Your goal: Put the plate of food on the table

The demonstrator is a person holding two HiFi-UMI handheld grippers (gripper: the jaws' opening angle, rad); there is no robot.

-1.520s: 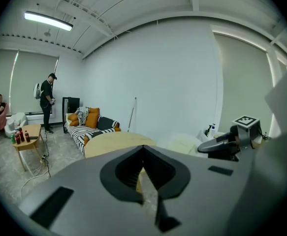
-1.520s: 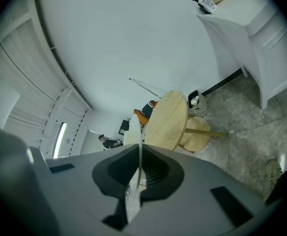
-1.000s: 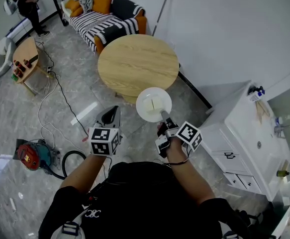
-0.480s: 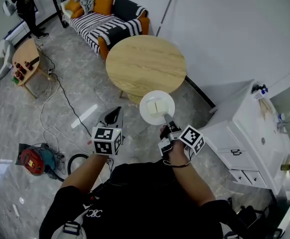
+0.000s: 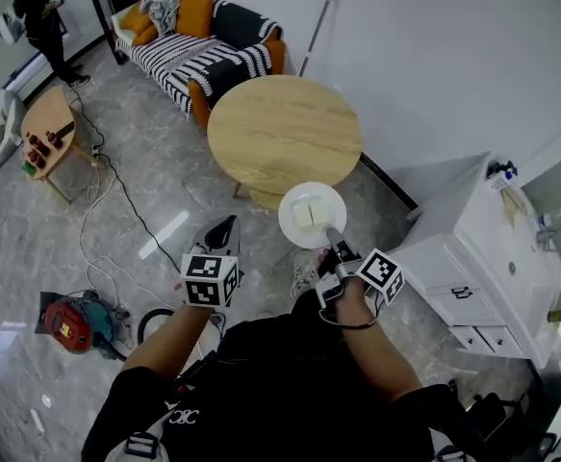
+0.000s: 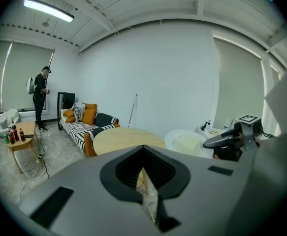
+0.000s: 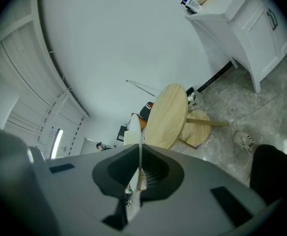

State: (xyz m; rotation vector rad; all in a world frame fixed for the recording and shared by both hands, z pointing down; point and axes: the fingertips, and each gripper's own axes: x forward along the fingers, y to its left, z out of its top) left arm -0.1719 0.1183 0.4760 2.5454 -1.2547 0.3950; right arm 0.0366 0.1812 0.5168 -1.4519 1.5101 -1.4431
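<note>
- Plate (image 5: 330, 204): white, carrying pale food slabs (image 5: 306, 215); right gripper (image 5: 332, 238) fingers are clamping its rim, plate projecting ahead of them, nearing round table (image 5: 285, 128).
- Left gripper (image 5: 221, 231): fingers pressing together, holding nothing.

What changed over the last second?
Only a small advance: the person has edged towards the round table, carrying the plate, which is in the air at the table's near edge. Unchanged: right gripper clamped on the plate's rim, food on it, left gripper shut and empty.
</note>
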